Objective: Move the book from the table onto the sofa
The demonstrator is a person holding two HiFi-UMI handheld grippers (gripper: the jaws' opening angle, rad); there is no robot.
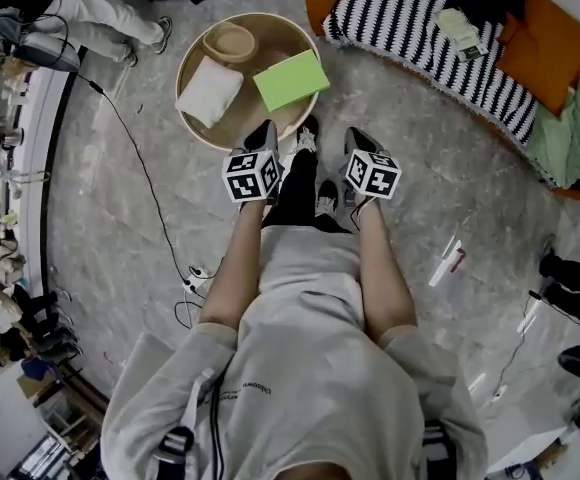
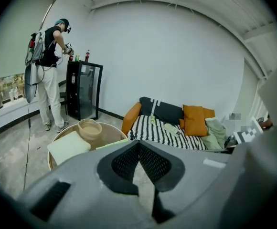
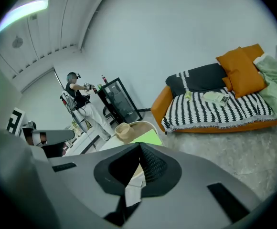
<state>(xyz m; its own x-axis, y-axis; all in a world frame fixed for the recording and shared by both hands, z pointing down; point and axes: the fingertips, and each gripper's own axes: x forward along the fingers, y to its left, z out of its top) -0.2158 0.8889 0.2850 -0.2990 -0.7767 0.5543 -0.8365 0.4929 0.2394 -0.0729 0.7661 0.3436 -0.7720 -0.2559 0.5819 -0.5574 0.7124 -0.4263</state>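
person: stands far at the top left, well apart from the table.
cable: black, it runs over the grey floor left of the table.
table: round, with a wooden rim, at the top middle of the head view.
pad: white, it lies on the left part of the table.
bowl: tan, it stands on the far part of the table, just beside the pad.
book: green, it lies flat on the right part of the table, one corner at the rim, well apart from the sofa; no gripper touches it.
left gripper: near the close rim of the table, jaws pressed together, nothing between them.
right gripper: just right of the table over the floor, jaws pressed together, empty too.
sofa: orange with a black and white striped cover, at the top right.
cushions: orange, on the right part of the sofa.
blanket: pale green, at the right end of the sofa.
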